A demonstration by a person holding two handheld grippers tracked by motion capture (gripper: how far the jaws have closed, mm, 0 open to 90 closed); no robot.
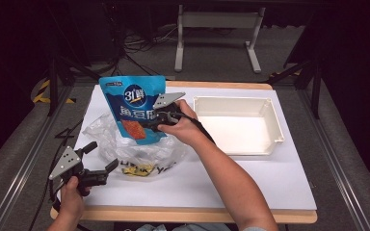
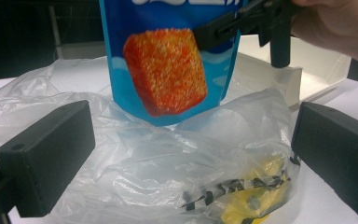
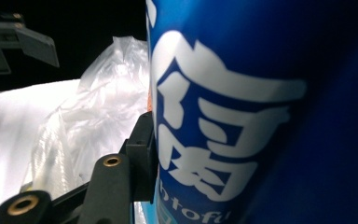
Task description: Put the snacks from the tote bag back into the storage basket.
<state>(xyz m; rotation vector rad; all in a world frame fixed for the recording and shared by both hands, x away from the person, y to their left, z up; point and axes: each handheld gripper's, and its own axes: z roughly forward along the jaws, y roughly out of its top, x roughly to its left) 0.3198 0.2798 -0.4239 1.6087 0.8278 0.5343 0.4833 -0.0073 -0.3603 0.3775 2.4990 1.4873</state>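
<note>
The right gripper (image 1: 155, 120) is clamped on the blue snack pouch (image 1: 134, 108), holding it upright, long axis vertical, above the crumpled clear plastic bag (image 1: 125, 144) left of the counter's (image 1: 270, 183) centre. The white tray (image 1: 238, 126) (empty) lies just beside it toward the right edge. The left gripper (image 1: 101, 159), jaws wide apart and holding nothing, hovers at the near left corner, facing the bag.

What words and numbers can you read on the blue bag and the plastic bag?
"31" with large white Chinese characters: on the blue pouch, top text too blurred to read.
"htofu": low on the pouch, partly cut off.
Black letters on the yellow patch in the clear plastic bag: too blurred to read.
</note>
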